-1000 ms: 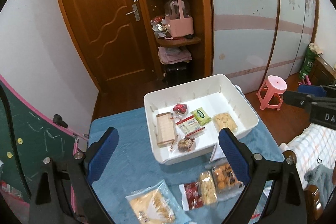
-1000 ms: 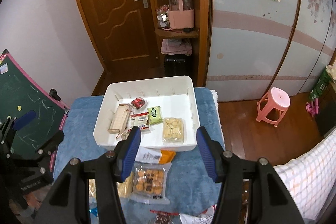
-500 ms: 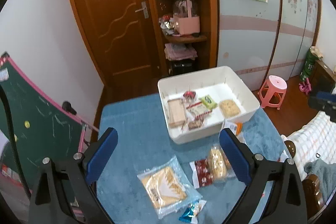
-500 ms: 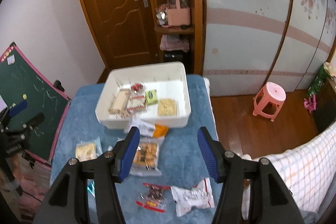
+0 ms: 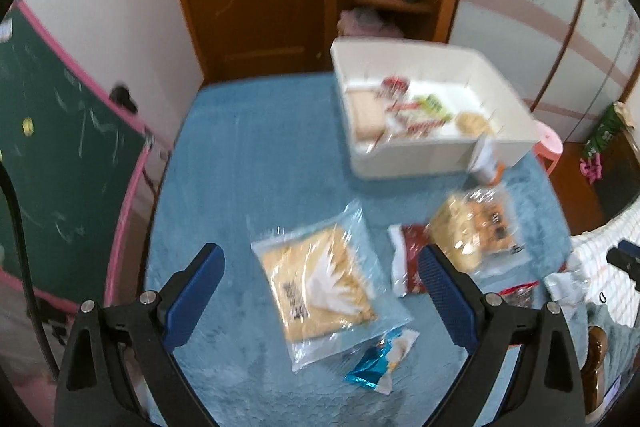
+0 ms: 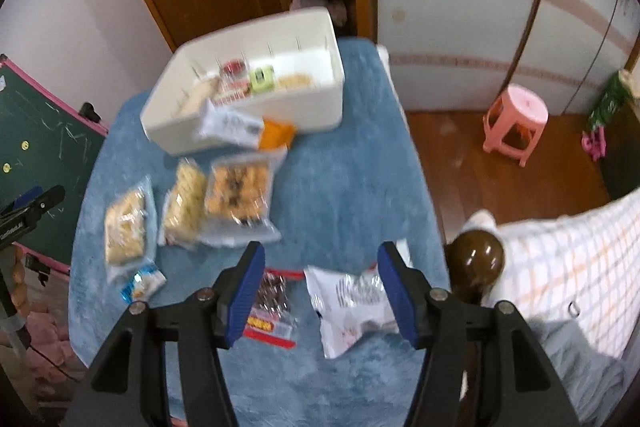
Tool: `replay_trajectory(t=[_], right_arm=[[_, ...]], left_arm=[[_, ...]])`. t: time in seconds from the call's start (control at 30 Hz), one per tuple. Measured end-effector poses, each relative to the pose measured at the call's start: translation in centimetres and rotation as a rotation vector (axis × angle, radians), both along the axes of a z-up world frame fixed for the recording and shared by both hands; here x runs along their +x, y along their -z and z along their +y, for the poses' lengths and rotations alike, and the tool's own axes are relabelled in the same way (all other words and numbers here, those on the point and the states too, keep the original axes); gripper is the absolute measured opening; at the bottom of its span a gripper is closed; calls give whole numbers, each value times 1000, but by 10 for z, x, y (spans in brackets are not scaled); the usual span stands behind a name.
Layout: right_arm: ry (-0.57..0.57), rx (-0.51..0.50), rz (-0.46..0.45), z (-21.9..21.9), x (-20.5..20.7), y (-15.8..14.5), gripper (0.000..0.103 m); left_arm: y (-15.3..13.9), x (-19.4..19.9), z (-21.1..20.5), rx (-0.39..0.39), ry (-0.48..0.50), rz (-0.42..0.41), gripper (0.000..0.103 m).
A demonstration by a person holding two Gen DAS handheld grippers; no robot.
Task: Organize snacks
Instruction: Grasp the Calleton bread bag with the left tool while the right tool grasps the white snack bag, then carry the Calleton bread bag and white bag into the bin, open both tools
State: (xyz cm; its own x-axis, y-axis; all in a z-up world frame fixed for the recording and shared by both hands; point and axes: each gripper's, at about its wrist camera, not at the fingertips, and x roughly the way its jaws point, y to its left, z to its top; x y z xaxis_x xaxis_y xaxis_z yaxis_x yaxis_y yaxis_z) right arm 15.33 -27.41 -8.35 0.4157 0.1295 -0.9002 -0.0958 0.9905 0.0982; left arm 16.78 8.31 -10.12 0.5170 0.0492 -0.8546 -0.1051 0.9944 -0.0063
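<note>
A white bin (image 5: 436,155) (image 6: 280,107) holding several snacks stands at the far side of a blue-covered table (image 5: 248,155). My left gripper (image 5: 320,271) is open, above a clear bag of yellow crackers (image 5: 320,279). A small blue packet (image 5: 380,359) lies near it. My right gripper (image 6: 320,275) is open, above a white packet (image 6: 352,307) and a red-edged dark snack packet (image 6: 272,303). Clear bags of biscuits (image 6: 238,191) (image 5: 476,227) lie mid-table. A white and orange packet (image 6: 244,127) leans on the bin's front wall.
A green chalkboard (image 5: 52,147) stands left of the table. A pink stool (image 6: 516,123) is on the wooden floor at right. A checked cloth (image 6: 568,259) and a brown knob (image 6: 476,259) lie by the table's right edge. A door and shelves are behind.
Both grippers have pulled back and lowered toward the near side of the table. The bin looks farther and loose packets now lie between the fingers. Both stay open.
</note>
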Motion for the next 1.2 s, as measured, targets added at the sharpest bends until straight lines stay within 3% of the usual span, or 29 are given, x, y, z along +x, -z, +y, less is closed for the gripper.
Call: replay_trajectory(t=[0.07,0.3,0.47,0.67,0.83,1.0,1.1,1.2], right_arm=[[21,21,22,-7,-2,17,80],[114,32,94,-31,-1,61,81],[122,6,137,-34,4,87,82],[78,-44,160,-20,4,112,98],[54,-180,155,-10,0,125,98],[78,-204,123,-12,-6,129,94],[95,-214,96,-14,-9,128,84],[126,-223,72,-16,-8,125,67]], left_arm=[[21,2,6,-26,-23,39,97],[81,15,24,-137,-89,143,97],[106,20,25,-179,-114,189,97],[123,27,15,-152,-121,218,97],[137,36,10,-106,-165,238,97],[155,43,8,-116,-205,255,103],[161,44,10,-140,-228,251,103],[162,44,5,-124,-227,236,103]])
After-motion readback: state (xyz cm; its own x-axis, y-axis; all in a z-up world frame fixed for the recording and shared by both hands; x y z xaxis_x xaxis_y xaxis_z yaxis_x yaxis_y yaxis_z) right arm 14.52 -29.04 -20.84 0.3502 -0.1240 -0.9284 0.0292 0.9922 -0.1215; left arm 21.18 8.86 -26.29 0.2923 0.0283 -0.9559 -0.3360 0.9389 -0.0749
